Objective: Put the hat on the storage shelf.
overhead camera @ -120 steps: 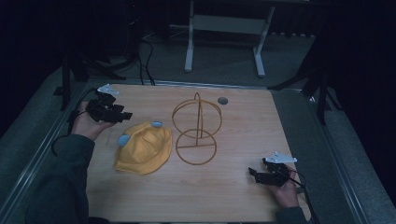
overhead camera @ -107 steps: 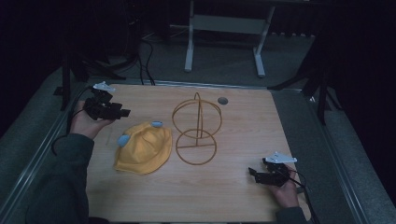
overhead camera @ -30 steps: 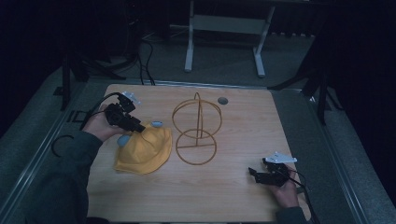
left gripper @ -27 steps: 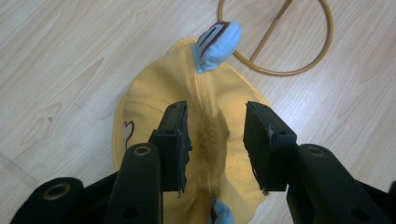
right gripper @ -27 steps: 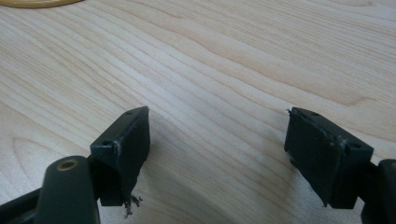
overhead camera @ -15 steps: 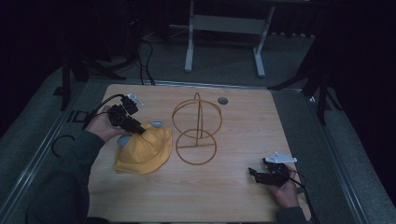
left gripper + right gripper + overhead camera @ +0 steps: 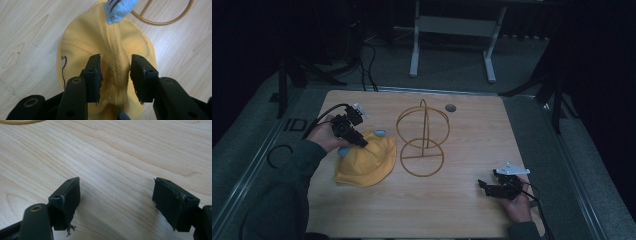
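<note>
The left gripper [image 7: 115, 75] stands over the yellow cap [image 7: 366, 160] at the bench's [image 7: 462, 210] left, jaws open astride its seam. The right gripper [image 7: 116, 202] rests near right, jaws wide open.

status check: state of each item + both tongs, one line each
yellow cap: lying crumpled on the table, crown seam between the left jaws, not clamped.
left tongs: open, jaws either side of the cap's seam.
right tongs: open wide, low over bare wood, holding nothing.
wire stand: upright on its ring base, bare, nothing hung on it.
table: wooden top, small round grey thing near its far edge.
</note>
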Available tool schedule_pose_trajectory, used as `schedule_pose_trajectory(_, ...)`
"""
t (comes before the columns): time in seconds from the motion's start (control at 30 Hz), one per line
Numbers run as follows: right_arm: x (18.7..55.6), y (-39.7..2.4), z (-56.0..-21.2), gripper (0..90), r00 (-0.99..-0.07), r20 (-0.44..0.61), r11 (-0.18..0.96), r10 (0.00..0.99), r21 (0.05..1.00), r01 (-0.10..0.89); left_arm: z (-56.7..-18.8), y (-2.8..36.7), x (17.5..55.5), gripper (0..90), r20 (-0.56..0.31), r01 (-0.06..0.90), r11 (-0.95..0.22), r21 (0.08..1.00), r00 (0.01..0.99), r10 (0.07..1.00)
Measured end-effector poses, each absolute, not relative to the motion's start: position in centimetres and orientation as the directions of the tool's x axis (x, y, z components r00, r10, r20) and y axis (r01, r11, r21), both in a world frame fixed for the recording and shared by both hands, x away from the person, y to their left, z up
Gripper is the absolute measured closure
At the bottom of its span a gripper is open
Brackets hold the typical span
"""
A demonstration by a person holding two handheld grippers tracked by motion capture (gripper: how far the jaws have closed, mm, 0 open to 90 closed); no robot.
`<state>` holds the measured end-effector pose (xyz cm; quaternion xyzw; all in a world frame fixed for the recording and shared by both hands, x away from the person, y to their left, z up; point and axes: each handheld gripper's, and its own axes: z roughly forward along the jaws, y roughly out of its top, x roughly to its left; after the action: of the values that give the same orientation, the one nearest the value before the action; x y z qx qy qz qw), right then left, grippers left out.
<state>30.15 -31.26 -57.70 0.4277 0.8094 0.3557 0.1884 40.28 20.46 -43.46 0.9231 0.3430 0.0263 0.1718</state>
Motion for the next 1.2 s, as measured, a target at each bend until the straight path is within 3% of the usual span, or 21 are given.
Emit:
schedule_pose_trajectory(0.37,30.15,-31.26,-57.70,22.0,-0.563,-0.001,0.381,0.826,0.737,0.558,-43.54,20.54,40.46,70.3,-0.076,0.625,-0.716,0.311,0.767,0.637)
schedule_pose_trajectory(0.73,30.15,-31.26,-57.71,22.0,-0.563,-0.001,0.381,0.826,0.737,0.558,-43.51,20.38,40.48,72.5,-0.067,0.626,-0.729,0.277,0.769,0.635)
schedule_pose_trajectory(0.93,30.15,-31.26,-57.71,22.0,-0.563,-0.001,0.381,0.826,0.737,0.558,-43.46,20.24,40.35,82.5,-0.032,0.612,-0.752,0.245,0.781,0.624)
schedule_pose_trajectory(1.2,30.15,-31.26,-57.71,22.0,-0.563,-0.001,0.381,0.826,0.737,0.558,-43.12,20.51,40.21,84.0,-0.020,0.605,-0.758,0.244,0.785,0.619)
